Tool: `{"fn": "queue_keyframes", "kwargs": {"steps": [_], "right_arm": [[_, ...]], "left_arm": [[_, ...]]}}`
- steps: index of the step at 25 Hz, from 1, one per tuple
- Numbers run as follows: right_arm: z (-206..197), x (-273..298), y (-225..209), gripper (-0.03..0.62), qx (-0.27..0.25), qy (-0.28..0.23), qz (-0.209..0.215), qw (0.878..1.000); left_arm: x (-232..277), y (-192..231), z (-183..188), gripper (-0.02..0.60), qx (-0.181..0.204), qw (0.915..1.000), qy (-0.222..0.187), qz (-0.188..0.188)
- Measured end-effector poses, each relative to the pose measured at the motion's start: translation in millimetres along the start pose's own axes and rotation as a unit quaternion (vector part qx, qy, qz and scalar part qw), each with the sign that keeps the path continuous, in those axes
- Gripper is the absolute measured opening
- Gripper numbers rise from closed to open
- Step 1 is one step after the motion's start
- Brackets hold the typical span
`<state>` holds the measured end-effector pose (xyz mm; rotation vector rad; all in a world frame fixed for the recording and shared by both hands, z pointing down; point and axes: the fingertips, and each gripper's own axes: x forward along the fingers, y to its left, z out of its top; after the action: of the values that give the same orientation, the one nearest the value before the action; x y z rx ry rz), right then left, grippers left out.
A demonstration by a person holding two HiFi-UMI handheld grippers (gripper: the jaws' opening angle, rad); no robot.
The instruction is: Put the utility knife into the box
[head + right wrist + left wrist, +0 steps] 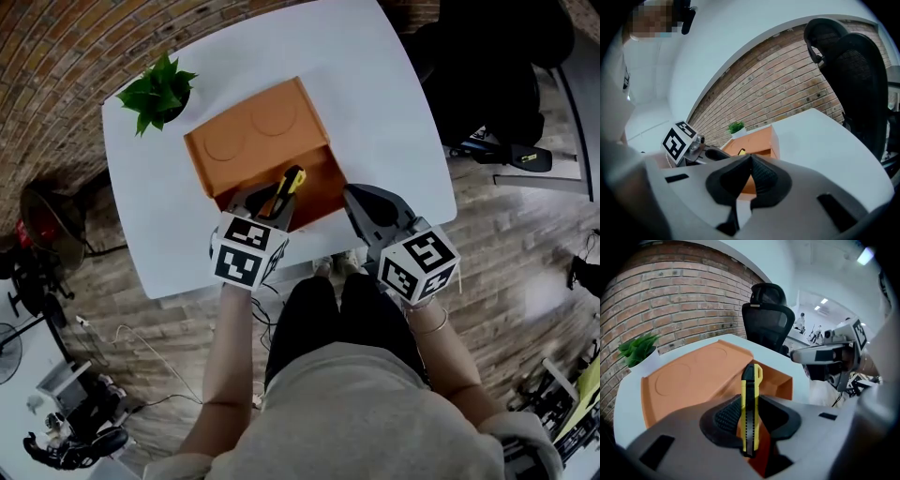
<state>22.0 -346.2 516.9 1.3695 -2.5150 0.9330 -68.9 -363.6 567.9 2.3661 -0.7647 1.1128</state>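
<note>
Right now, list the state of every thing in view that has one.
box: open, lid folded back flat.
left gripper: jaws shut on the utility knife.
utility knife: held at the box's open compartment, not yet released.
right gripper: jaws together, empty.
plant: upright in its pot.

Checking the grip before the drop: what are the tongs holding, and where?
Left tongs clamp the utility knife by its near half; right tongs shut, empty.

Left gripper [263,200] holding utility knife [287,185] — over orange box [251,133], white table [380,89]
</note>
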Motion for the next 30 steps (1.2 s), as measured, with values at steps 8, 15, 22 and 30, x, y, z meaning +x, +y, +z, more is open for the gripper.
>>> {"fn": "queue_keyframes", "kwargs": {"steps": [8, 15, 22, 30], "right_arm": [[-4.2, 1.8, -7.6, -0.002, 0.006, 0.008, -0.006, 1.000], [-7.6, 2.5, -6.3, -0.002, 0.014, 0.011, -0.003, 1.000], [-3.0, 0.4, -6.1, -0.002, 0.009, 0.009, -0.006, 1.000], [-1.6, -11.5, 0.3, -0.002, 0.001, 0.009, -0.003, 1.000]], "left_arm": [[26.1, 2.9, -10.0, 0.110, 0.010, 0.9987, 0.049, -0.009], [41.6, 7.5, -17.6, 0.110, 0.038, 0.9956, 0.086, -0.005], [46.8, 6.0, -24.8, 0.110, 0.052, 0.9926, 0.110, -0.004], [35.4, -5.3, -11.6, 0.150, 0.050, 0.9951, 0.084, -0.017]]}}
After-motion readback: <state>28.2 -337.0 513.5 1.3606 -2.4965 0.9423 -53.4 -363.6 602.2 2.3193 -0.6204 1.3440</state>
